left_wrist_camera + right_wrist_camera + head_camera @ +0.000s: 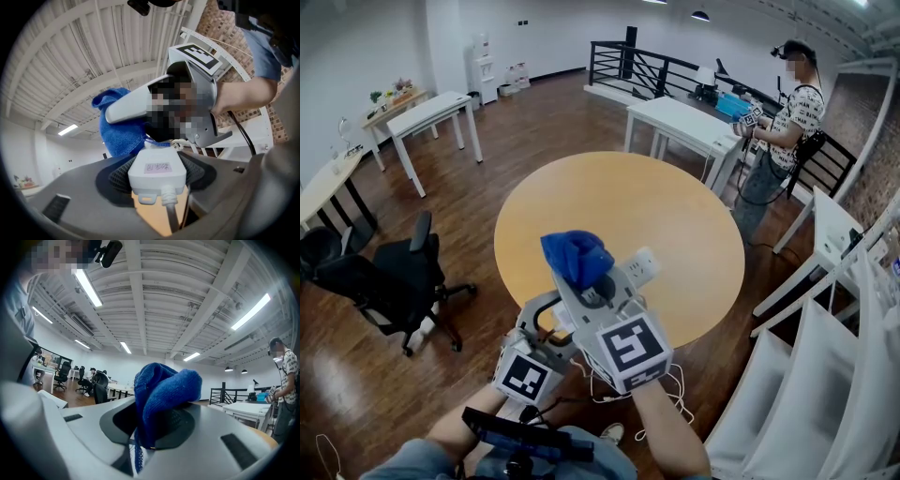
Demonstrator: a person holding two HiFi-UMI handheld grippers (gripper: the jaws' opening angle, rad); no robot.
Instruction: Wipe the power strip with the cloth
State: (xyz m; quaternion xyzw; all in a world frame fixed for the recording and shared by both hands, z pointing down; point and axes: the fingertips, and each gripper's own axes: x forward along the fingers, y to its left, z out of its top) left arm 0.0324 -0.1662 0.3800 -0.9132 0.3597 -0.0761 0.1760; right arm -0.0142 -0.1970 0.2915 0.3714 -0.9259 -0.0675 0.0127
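Head view has both grippers held out over the near edge of a round table (675,216), the right gripper (583,281) crossed above the left gripper (546,330). A blue cloth (577,255) is bunched at the right gripper's tip, and the white end of the strip (643,268) sticks out just beside it, above the tabletop. Left gripper view shows the strip (157,169) clamped flat between the two dark pads, jaws set wide on its sides, with its cord (169,208) leaving the near end. The cloth hangs at the strip's far end; whether it touches cannot be told. Right gripper view shows the jaws closed on the cloth (161,394), which bulges up between the pads. A black chair (394,272) stands left of the table, and a person (787,112) stands well beyond it.
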